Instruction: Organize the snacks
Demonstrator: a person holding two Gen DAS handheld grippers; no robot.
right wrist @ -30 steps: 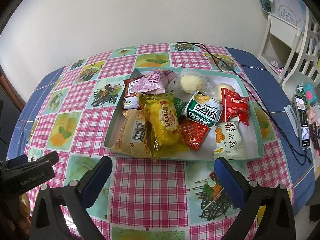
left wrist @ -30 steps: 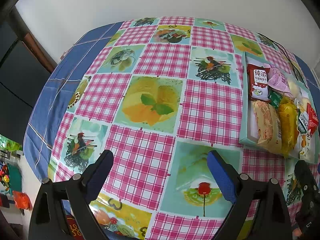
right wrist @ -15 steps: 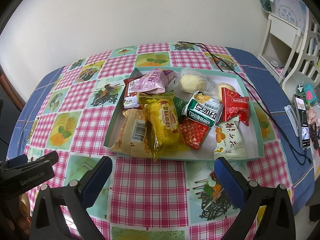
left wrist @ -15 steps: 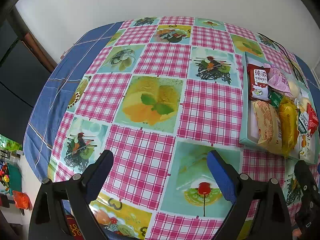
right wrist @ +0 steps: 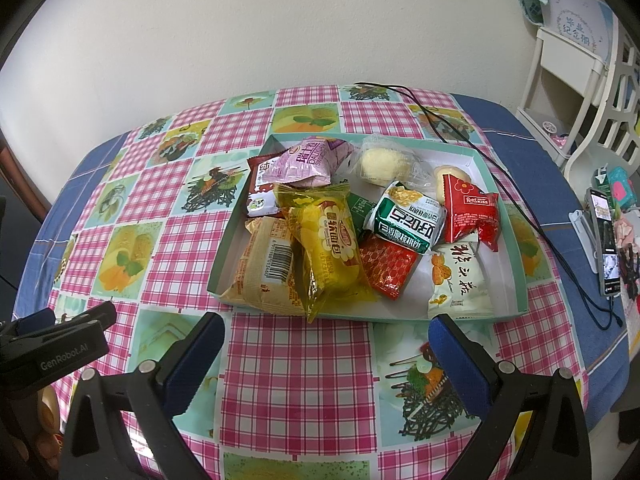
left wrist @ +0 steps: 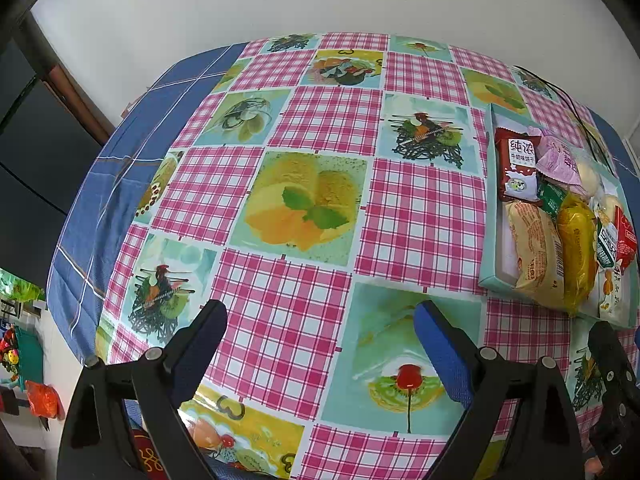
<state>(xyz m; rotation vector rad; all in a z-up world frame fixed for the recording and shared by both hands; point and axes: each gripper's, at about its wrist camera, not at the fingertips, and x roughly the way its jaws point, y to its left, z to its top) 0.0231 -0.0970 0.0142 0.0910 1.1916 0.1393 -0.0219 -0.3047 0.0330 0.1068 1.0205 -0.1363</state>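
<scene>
On the table, right of centre: snack tray [right wrist: 516,240], a shallow teal-rimmed box with a white floor, lying flat on the tablecloth [right wrist: 296,384].
Tray contents, near edge: tan barcode packet [right wrist: 266,268] and yellow bread packet [right wrist: 332,252], both overhanging the front rim; red foil sachet [right wrist: 386,266]; white packet with black script [right wrist: 460,280].
Tray contents, middle and back: green-and-white packet [right wrist: 408,218]; red packet [right wrist: 470,210]; lilac packet [right wrist: 306,162] lying on a dark red packet [right wrist: 260,188]; clear-wrapped pale bun [right wrist: 384,162].
Right gripper [right wrist: 326,360]: as I see it, jaws spread wide, nothing between them, poised over the cloth just in front of the tray.
Left gripper [left wrist: 320,344]: jaws spread wide and holding nothing, above bare cloth; tray [left wrist: 490,184] off to its right.
Surroundings: black cable [right wrist: 520,196] running past the tray's far corner; phone [right wrist: 606,240] on the blue cloth at the table's right edge; white shelf unit [right wrist: 572,68] beyond.
</scene>
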